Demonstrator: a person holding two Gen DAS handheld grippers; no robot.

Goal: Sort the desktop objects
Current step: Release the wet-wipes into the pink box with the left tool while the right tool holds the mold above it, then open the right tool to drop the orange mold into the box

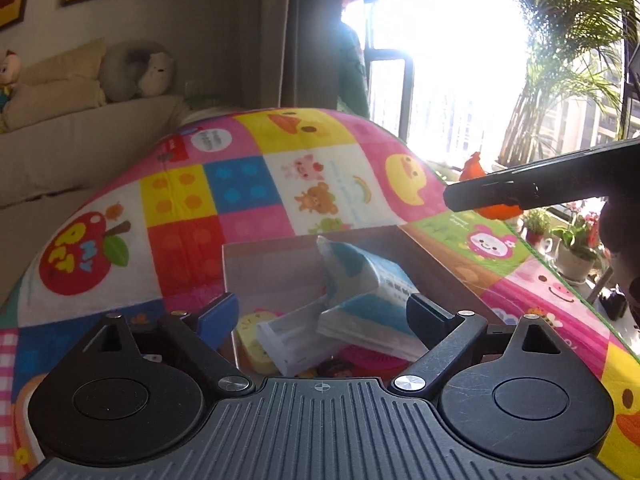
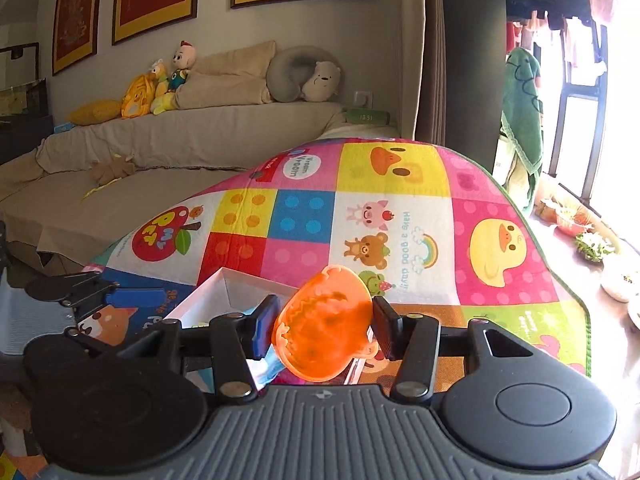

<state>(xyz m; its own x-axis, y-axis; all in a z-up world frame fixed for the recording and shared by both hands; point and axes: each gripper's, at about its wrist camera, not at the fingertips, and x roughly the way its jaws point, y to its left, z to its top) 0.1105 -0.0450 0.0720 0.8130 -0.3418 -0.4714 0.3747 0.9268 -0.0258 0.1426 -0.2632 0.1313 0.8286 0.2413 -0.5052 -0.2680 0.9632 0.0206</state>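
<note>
Orange, see-through plastic comb-like toy [image 2: 324, 324] clamped in your right gripper [image 2: 325, 326], just short of the open white cardboard box [image 1: 272, 264].

You look to be mid-carry: the piece hangs above the near corner of the box on the bright patchwork play mat [image 2: 400, 216]. Your left gripper [image 1: 322, 314] stands apart and empty above the box's tissue packs [image 1: 360, 280] and white plastic holder [image 1: 292, 340]. Next, I'd judge, move over the box interior, lower, then release.
</note>
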